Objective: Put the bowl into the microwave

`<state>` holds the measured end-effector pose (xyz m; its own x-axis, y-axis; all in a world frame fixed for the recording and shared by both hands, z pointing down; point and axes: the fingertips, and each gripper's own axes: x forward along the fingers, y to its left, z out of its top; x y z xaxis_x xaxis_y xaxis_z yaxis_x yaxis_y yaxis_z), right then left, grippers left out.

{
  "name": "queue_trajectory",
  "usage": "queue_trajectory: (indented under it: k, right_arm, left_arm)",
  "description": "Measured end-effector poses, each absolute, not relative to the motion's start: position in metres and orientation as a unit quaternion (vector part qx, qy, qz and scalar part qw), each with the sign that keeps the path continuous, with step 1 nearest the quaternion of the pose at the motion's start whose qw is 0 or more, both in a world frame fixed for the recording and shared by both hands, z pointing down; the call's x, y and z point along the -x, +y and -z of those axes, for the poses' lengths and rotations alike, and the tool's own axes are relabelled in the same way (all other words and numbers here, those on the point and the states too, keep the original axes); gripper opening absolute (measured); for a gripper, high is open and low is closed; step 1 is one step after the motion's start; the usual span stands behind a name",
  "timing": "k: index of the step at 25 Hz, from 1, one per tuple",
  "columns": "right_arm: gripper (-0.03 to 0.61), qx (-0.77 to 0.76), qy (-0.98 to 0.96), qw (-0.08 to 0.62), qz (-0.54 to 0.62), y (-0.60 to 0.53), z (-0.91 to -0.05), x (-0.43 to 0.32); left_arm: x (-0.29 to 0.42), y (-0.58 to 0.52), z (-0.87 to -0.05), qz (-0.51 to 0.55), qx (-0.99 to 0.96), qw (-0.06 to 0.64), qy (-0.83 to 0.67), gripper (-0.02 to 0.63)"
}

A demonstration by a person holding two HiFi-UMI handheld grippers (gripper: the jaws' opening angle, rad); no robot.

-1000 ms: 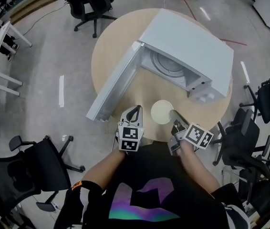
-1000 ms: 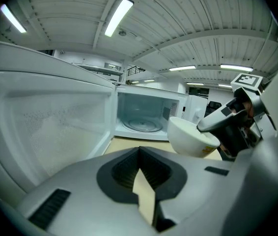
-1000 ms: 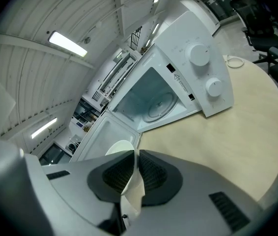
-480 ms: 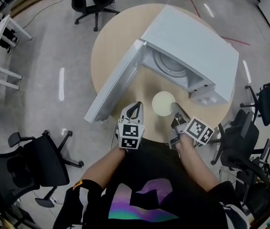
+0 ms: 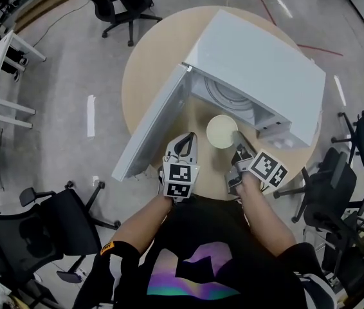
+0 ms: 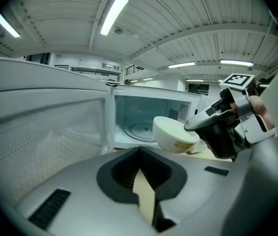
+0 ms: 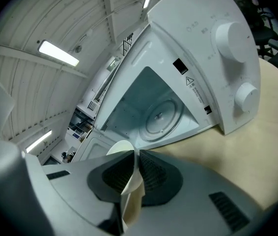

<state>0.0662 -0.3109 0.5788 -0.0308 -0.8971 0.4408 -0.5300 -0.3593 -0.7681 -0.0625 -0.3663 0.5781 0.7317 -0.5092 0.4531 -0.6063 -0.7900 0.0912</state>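
Left gripper view shows whole bowl in right claw; left claw closed.

In the right gripper view the jaws of the right tongs cover most of the bowl; only a sliver of its rim shows above them and a strip of its wall between them. The warning label on the microwave is too small to read, as is the print on the bowl's side in the left gripper view. In the head view the microwave's top hides most of the turntable, and the person's arms cover the table's near edge. The open door runs off the left edge of the left gripper view.
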Motion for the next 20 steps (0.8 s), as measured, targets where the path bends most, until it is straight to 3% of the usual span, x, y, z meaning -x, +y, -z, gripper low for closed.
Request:
queue_trajectory:
  k: [20]
  right_arm:
    - [0.044,0.714,0.454,0.263,0.464,-0.372,-0.603,-0.14]
  left_arm:
    - [0.0,-0.421,-0.581,-0.216,-0.923,0.119,-0.296,0.046]
